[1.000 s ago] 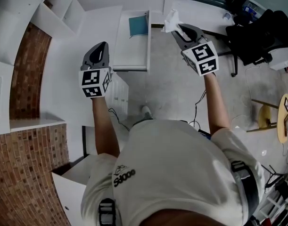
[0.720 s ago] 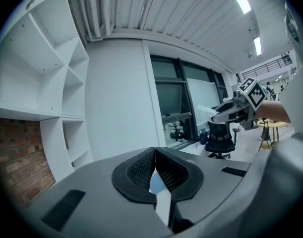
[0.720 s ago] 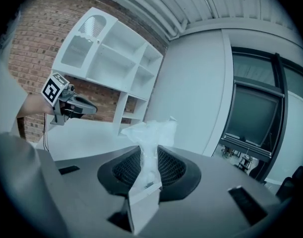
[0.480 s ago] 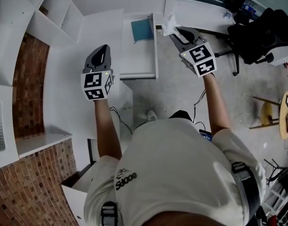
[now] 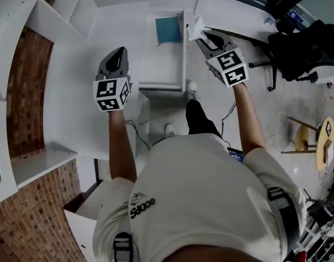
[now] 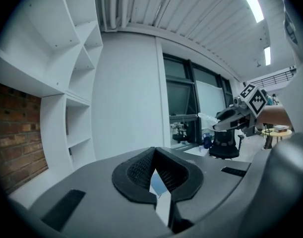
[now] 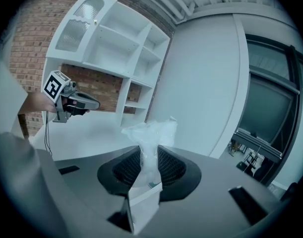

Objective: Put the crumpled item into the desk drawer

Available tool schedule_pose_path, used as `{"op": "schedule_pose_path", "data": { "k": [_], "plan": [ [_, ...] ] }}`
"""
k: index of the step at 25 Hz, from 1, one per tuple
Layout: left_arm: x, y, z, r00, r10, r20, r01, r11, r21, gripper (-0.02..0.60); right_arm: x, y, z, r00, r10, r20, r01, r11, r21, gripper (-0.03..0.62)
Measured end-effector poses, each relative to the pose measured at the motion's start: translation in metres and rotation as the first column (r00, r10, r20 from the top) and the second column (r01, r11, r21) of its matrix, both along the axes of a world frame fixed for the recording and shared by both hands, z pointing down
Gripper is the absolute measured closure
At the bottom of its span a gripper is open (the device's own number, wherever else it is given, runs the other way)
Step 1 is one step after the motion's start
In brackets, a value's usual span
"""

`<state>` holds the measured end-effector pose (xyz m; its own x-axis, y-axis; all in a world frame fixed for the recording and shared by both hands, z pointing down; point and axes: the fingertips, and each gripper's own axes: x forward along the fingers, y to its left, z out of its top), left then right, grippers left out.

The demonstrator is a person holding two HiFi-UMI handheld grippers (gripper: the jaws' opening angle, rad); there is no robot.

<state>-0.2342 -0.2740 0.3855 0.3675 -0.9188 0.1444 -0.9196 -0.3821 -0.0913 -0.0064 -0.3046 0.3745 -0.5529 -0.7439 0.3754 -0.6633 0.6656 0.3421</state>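
Two grippers are seen mid-frame: the left gripper (image 5: 119, 52) is clenched empty, and the right gripper (image 5: 202, 35) is clamped on the crumpled item (image 5: 195, 26), just right of the open desk drawer (image 5: 161, 64) at top centre, in which a flat blue thing (image 5: 168, 29) is laid.

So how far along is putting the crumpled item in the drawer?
Done: the white desk drawer stands open, and the crumpled clear plastic item has been picked up. In hand: the right tool is clamped on it near the drawer's right rim, not inside. Left to do: lower it in and let go. The left tool is shut and empty.
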Motion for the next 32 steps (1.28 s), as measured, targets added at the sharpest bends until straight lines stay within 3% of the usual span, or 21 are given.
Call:
{"op": "schedule_pose_path", "data": {
  "k": [5, 13, 16, 23, 32],
  "plan": [
    [-0.007, -0.039, 0.015, 0.998, -0.051, 0.043, 0.051, 0.999, -0.014, 0.565, -0.011, -0.051, 0.019, 0.999, -0.041, -0.022, 0.04, 0.999, -0.024, 0.513],
    [-0.004, -0.099, 0.041, 0.995, -0.094, 0.034, 0.096, 0.993, -0.066, 0.568, -0.03, -0.148, 0.071, 0.987, -0.149, -0.063, 0.14, 0.982, -0.129, 0.513],
    [-0.013, -0.123, 0.054, 0.989, -0.147, 0.018, 0.148, 0.983, -0.104, 0.566, -0.041, -0.182, 0.098, 0.977, -0.197, -0.086, 0.179, 0.967, -0.18, 0.513],
    [-0.041, -0.157, 0.106, 0.96, -0.279, 0.004, 0.271, 0.929, -0.251, 0.566, -0.082, -0.244, 0.185, 0.926, -0.334, -0.175, 0.266, 0.908, -0.324, 0.513],
    [-0.068, -0.171, 0.151, 0.908, -0.418, 0.038, 0.403, 0.842, -0.357, 0.566, -0.125, -0.277, 0.297, 0.774, -0.554, -0.306, 0.37, 0.788, -0.492, 0.51]
  ]
}}
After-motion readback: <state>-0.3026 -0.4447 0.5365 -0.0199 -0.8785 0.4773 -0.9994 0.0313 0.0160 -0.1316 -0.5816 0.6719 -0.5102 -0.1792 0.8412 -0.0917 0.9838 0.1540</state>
